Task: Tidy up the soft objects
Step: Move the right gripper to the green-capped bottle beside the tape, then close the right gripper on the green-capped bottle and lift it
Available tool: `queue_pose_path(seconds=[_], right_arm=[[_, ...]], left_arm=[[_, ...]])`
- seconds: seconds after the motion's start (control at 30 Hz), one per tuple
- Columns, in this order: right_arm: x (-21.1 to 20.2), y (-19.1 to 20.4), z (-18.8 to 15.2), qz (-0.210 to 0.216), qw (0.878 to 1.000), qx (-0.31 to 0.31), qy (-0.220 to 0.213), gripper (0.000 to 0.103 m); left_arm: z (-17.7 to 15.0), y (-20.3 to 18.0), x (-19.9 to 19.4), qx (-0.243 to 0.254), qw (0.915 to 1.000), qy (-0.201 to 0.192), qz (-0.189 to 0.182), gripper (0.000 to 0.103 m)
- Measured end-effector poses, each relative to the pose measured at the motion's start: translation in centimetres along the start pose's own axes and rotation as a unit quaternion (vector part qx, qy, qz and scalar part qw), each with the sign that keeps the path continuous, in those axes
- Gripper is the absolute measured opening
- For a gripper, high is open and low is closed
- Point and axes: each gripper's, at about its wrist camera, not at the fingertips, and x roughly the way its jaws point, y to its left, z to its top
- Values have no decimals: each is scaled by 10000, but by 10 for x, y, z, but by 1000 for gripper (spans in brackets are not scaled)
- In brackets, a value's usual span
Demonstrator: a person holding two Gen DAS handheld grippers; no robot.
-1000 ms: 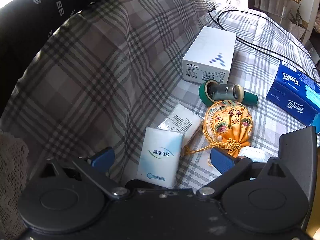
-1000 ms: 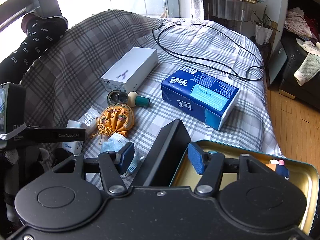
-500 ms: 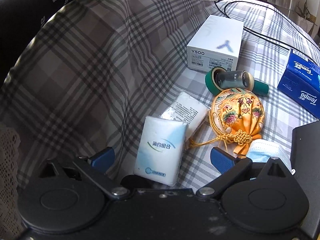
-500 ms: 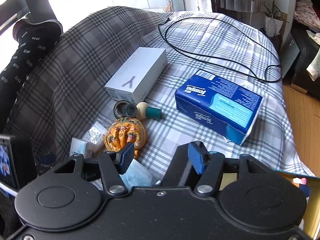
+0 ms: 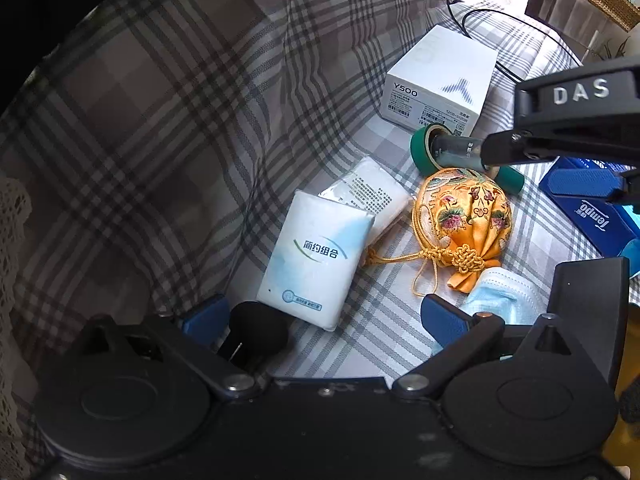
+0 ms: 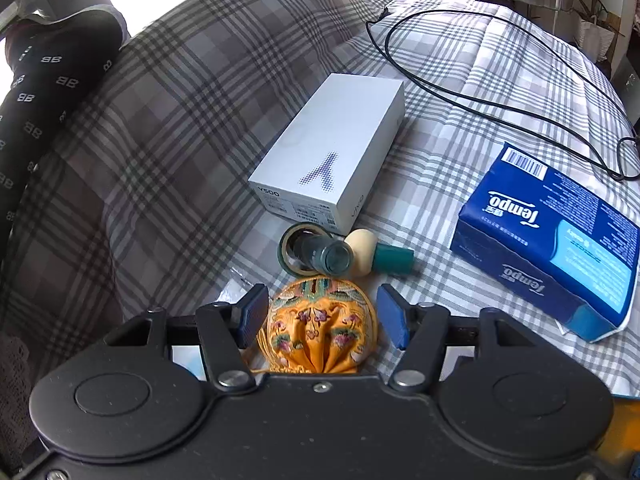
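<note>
- Two grippers were over the plaid-covered bed (image 6: 460,92); within the last second the right gripper (image 6: 322,316) had swung away from the tin it faced earlier and come down over the orange embroidered pouch (image 6: 322,330).
- Its fingers (image 6: 252,314) stood wide, one either side of the pouch, not yet touching it; I judge a pinch on the pouch was the step in hand.
- Left gripper (image 5: 320,316) had edged closer to the heap, fingers wide and holding nothing, with the white tissue pack (image 5: 316,256) just ahead and a black plug (image 5: 256,330) between its fingers.
- Pouch lay in the cluster at the foot of the raised plaid hump, touching a second white packet (image 5: 372,196); a blue face mask (image 5: 504,294) lay just beside its tassel end.
- Hard things crowded the far side: a green tape roll (image 6: 294,250) with a small bottle (image 6: 328,258) through it, just beyond the pouch, and a white phone box (image 6: 332,152) behind.
- Blue Tempo tissue pack (image 6: 552,240) and a black cable (image 6: 480,92) sat well apart.
</note>
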Motion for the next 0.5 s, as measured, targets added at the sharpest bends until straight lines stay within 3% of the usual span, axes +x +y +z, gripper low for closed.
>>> queue_pose_path(seconds=[0.17, 0.4, 0.5], right_arm=[[18, 6, 9, -123, 9999, -90, -70, 58], [42, 21, 13, -288, 9970, -701, -148, 58], [50, 26, 10, -390, 9949, -927, -69, 51]], left_arm=[[0, -2, -4, 106, 9999, -54, -91, 102], [2, -1, -1, 118, 9998, -39, -121, 102], [3, -1, 1, 118, 9999, 0, -125, 102]])
